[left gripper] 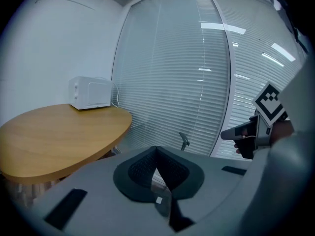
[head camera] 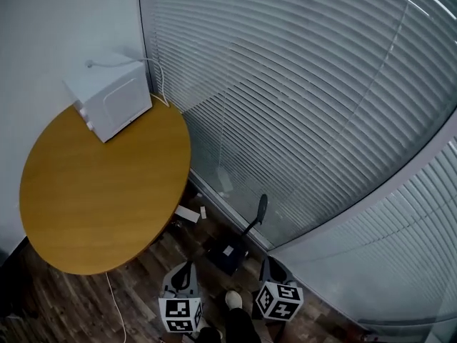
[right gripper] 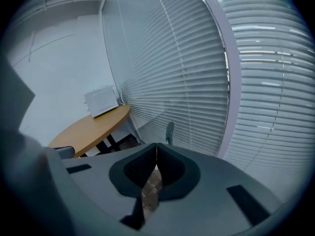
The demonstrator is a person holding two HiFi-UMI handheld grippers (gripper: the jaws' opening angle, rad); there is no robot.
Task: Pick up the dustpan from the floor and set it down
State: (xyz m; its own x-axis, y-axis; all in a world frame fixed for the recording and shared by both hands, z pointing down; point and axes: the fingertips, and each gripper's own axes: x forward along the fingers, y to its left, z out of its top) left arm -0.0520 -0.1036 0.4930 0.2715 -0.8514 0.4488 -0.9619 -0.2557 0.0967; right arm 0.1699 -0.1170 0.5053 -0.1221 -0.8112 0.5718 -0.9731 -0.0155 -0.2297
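The dustpan [head camera: 227, 252] is laid on the floor just beside the round table [head camera: 100, 191]. A white box [head camera: 114, 98] is set on the table. The left tongs [head camera: 188, 269] and right tongs [head camera: 266, 263] are shut, with nothing held.

I find no text, brand or number that I can read in any of the views. The left marker cube [head camera: 180, 315] on the left gripper [head camera: 190, 266] and the right marker cube [head camera: 278, 300] on the right gripper [head camera: 265, 261] carry only black and white square patterns, no letters. The dustpan [head camera: 218, 254] has a small white label [head camera: 228, 250] on its dark body, but it is too small for me to read. The white appliance [head camera: 114, 95] on the table [head camera: 93, 199] shows no mark I can make out.
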